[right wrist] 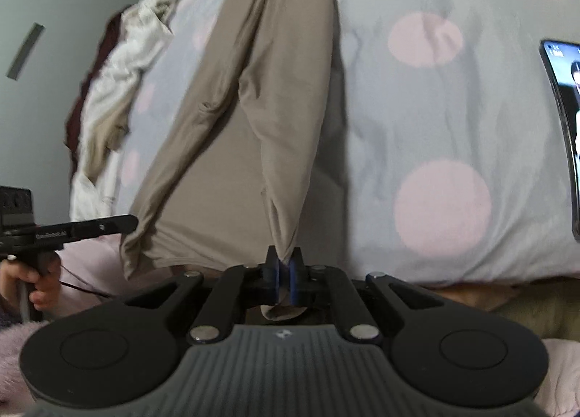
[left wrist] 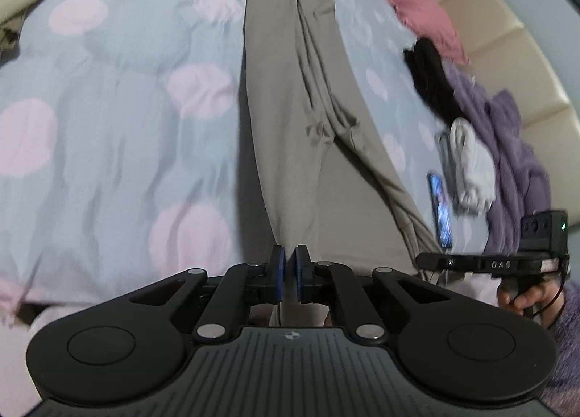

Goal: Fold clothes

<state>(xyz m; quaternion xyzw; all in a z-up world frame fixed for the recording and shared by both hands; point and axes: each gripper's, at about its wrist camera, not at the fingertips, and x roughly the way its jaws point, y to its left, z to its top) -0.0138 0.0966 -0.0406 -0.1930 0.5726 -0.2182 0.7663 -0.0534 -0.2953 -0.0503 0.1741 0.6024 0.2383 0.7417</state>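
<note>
Beige trousers [left wrist: 282,98] lie lengthwise on a blue-grey bedsheet [left wrist: 127,98] with pink dots, legs pointing away from me. My left gripper [left wrist: 289,264] is shut on their near edge, and cloth shows between and behind the blue pads. In the right wrist view the trousers [right wrist: 253,98] rise to a pinched peak at my right gripper [right wrist: 285,268], which is shut on that corner. A flap of the cloth hangs below the pads. The near edge hangs lifted between both grippers. Each gripper shows sideways in the other's view, the right gripper [left wrist: 424,260] and the left gripper [right wrist: 130,223], each held by a hand [left wrist: 525,299].
A lit phone [left wrist: 442,214] [right wrist: 565,127] lies on the sheet right of the trousers. Beyond it are white socks [left wrist: 471,166], a purple fleece [left wrist: 507,134], a black garment [left wrist: 431,79] and a pink one [left wrist: 417,7] along a padded headboard [left wrist: 507,36]. Cream clothes [right wrist: 119,83] lie left.
</note>
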